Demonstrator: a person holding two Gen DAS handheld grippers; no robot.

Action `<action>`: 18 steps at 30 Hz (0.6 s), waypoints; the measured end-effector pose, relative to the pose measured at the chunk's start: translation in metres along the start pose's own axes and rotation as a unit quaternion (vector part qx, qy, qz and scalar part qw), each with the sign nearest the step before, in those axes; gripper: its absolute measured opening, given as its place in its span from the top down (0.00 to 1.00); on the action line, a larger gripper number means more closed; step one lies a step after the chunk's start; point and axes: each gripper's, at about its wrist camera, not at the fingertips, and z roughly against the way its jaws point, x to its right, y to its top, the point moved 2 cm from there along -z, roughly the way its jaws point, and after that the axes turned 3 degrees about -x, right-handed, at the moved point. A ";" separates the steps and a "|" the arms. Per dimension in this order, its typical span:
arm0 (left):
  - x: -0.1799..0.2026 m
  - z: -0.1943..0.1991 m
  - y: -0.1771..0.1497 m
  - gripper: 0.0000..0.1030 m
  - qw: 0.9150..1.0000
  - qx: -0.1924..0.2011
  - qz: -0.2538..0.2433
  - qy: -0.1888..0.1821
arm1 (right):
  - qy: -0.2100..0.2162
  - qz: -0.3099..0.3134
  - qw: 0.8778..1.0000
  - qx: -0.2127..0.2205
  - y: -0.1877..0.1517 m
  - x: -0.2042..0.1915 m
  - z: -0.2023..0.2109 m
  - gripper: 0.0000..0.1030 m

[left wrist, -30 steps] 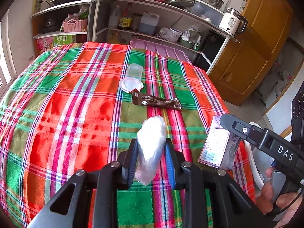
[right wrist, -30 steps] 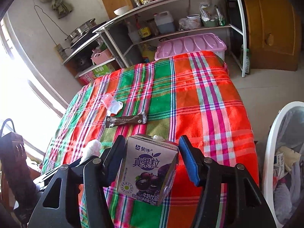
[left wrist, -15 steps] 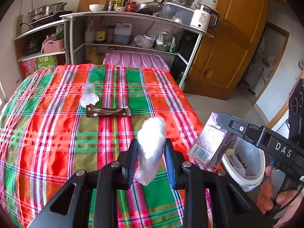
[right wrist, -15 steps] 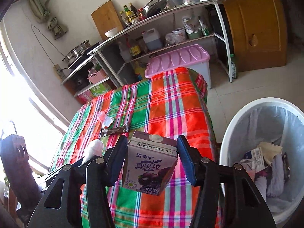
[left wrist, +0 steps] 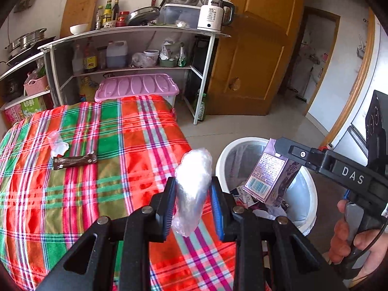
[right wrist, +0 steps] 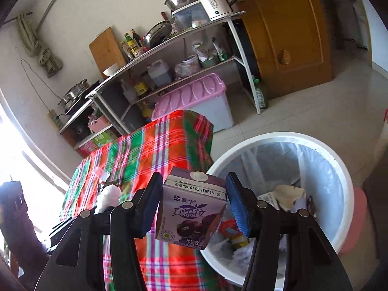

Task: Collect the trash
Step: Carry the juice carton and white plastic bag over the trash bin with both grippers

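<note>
My left gripper [left wrist: 193, 191] is shut on a crumpled clear plastic wad [left wrist: 193, 184], held over the table's right edge. My right gripper [right wrist: 194, 201] is shut on a purple drink carton [right wrist: 191, 208], which hangs over the near rim of the white trash bin [right wrist: 322, 150]. In the left wrist view the carton [left wrist: 271, 174] sits above the bin [left wrist: 306, 194]. Still on the plaid tablecloth [left wrist: 84, 194] lie a brown snack wrapper [left wrist: 74, 161] and a clear plastic cup piece [left wrist: 57, 143].
The bin has a plastic liner and holds several bits of rubbish. Behind the table stand a pink-lidded storage box [left wrist: 137, 86], a metal shelf rack [left wrist: 135, 48] with bottles and pots, and a wooden door [left wrist: 249, 58]. A hand [left wrist: 351, 237] grips the right tool.
Both grippers have swung right, off the table toward the trash bin, each keeping its load. The carton has gone from above the cloth to above the bin's rim.
</note>
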 end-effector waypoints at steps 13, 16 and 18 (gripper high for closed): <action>0.090 -0.045 0.002 0.72 0.996 -0.037 -0.063 -0.045 | -0.082 -0.026 0.996 0.012 0.002 0.082 0.018 0.47; 0.101 -0.055 0.000 0.72 0.995 -0.047 -0.069 -0.049 | -0.104 -0.030 0.994 0.009 0.002 0.096 0.016 0.47; 0.107 -0.061 -0.001 0.72 0.995 -0.052 -0.074 -0.049 | -0.111 -0.032 0.993 0.006 0.002 0.104 0.013 0.47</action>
